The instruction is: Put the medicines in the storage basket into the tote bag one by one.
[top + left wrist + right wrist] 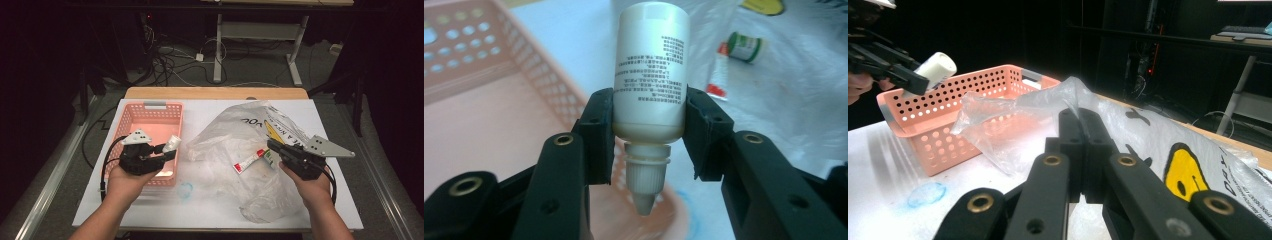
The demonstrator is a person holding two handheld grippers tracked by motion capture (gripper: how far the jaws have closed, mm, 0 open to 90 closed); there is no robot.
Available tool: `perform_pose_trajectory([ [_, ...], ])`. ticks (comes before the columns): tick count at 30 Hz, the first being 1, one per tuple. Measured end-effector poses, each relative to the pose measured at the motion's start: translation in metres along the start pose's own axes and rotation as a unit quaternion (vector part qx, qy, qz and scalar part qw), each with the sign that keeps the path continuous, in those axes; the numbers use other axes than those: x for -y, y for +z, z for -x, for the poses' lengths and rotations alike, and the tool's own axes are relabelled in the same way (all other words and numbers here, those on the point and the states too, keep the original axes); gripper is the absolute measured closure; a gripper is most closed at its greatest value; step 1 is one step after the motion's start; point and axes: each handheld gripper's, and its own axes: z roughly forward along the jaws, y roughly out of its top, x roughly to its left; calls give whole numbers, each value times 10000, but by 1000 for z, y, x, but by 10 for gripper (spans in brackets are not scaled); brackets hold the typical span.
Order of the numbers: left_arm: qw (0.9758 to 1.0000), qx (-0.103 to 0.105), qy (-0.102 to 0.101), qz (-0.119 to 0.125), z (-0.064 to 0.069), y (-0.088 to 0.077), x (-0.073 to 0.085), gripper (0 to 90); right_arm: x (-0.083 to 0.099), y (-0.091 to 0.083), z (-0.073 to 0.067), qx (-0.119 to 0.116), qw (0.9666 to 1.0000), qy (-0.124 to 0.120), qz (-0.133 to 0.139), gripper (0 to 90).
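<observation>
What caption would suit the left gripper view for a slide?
Left tongs gripping a white dropper bottle, cap toward the camera, beside the pink basket.

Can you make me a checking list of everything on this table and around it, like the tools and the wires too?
Surface: white table top with a wooden far edge; a faint blue smudge near the basket.
Job's things: pink basket with holes in its walls; small white bottle; red and white tube lying on the clear plastic bag.
Clutter: nothing seen beyond the bag's yellow face print.
Grippers: left tool is clamped on the white bottle beside the basket's right wall; right tool has its jaws closed, empty, over the bag.
Cables: black cable loops from the left tool; floor wires behind the table.
Surroundings: dark room, another desk's white legs beyond.
</observation>
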Motion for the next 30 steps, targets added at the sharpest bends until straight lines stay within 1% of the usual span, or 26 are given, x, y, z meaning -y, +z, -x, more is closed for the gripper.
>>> perform_pose_trajectory([
  [2,9999,100,77,32,9,2,-2,577,0,0,0,-2,10000,5,4,900],
  [5,9996,249,125,54,20,7,-4,577,0,0,0,-3,10000,1,-9,900],
  [10,9989,386,248,-15,34,21,-7,577,0,0,-1,-9,10000,7,4,900],
  [13,9985,466,270,-38,39,29,-8,577,-1,0,-1,-15,10000,16,5,900],
  [19,9973,605,384,-165,51,47,-8,577,-1,-1,0,-10,10000,-2,12,900],
  [25,9961,721,427,-281,59,65,-6,577,-1,-1,-1,-16,10000,-5,11,900],
  [30,9953,798,416,-370,65,78,-5,576,-1,-1,-1,-25,10000,-12,9,900],
])
